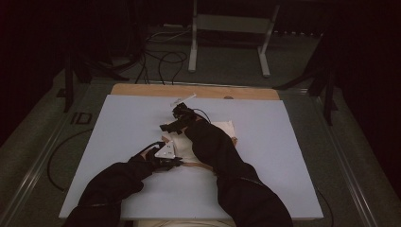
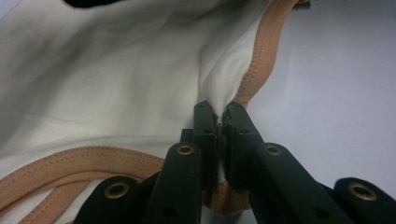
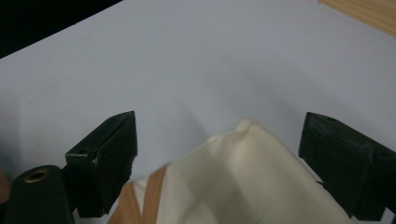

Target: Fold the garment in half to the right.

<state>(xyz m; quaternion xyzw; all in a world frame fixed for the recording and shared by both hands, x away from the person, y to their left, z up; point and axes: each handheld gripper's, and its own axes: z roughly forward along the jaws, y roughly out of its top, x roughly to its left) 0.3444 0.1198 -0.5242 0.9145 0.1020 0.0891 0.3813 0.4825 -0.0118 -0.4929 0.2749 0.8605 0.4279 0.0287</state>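
Observation:
A cream cloth bag [image 1: 222,128] with tan webbing straps lies in the middle of the white board [image 1: 283,156]. My left gripper [image 1: 178,161] sits at the bag's near-left edge. In the left gripper view the gripper [image 2: 219,114] is shut, pinching a fold of the cream fabric [image 2: 116,84] beside the tan strap [image 2: 266,51]. My right gripper [image 1: 172,118] is at the bag's far-left corner. In the right gripper view it [image 3: 219,135] stands open, and the raised corner of the cloth [image 3: 243,177] lies between its fingers [image 3: 112,149] without touching them.
The board rests on a wooden tabletop whose strip [image 1: 142,90] shows at the far edge. A small white object [image 1: 182,99] lies near that edge. Beyond the table, cables [image 1: 161,61] and a metal stand [image 1: 227,28] are on the floor.

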